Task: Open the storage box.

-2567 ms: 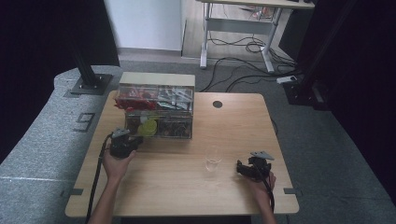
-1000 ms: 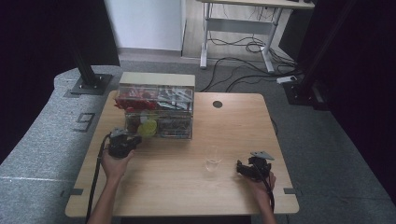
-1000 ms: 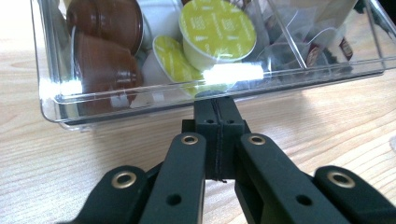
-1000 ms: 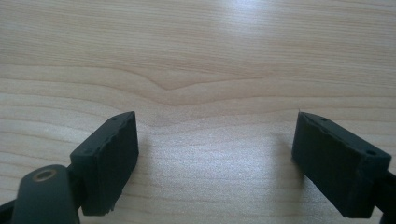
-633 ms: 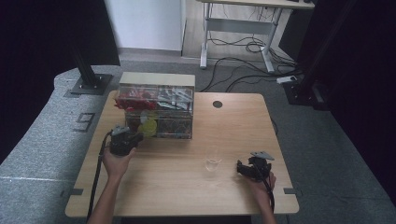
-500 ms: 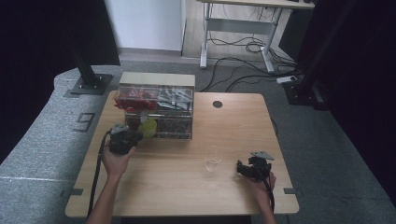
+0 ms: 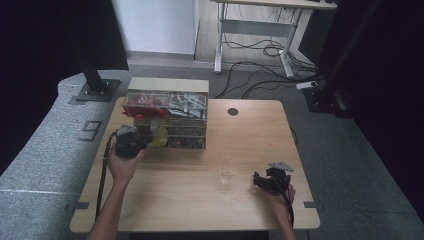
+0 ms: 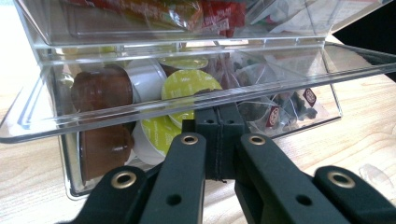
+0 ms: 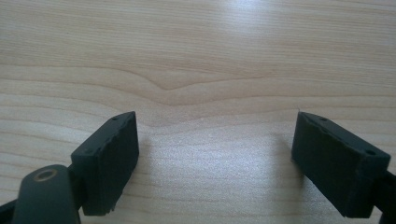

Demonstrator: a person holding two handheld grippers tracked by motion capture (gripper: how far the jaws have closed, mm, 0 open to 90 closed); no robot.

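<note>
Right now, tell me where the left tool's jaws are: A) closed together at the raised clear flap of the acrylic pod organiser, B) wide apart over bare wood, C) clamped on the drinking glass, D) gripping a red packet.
A: in the left gripper view the left tool has its jaws pressed together under the clear plastic flap of the transparent acrylic organiser.

A clear plastic organizer [image 7: 167, 120] stands near the back left of the wooden table [image 7: 200, 200], packed with red packets and yellow-green capsules. The left gripper [image 7: 131, 142] is pressed up against its lower left front, just beside a yellow-green capsule [image 7: 159, 136]. A small clear glass [image 7: 228, 176] stands mid-table. The right gripper [image 7: 270, 180] rests on the table near the glass, not touching it.
</note>
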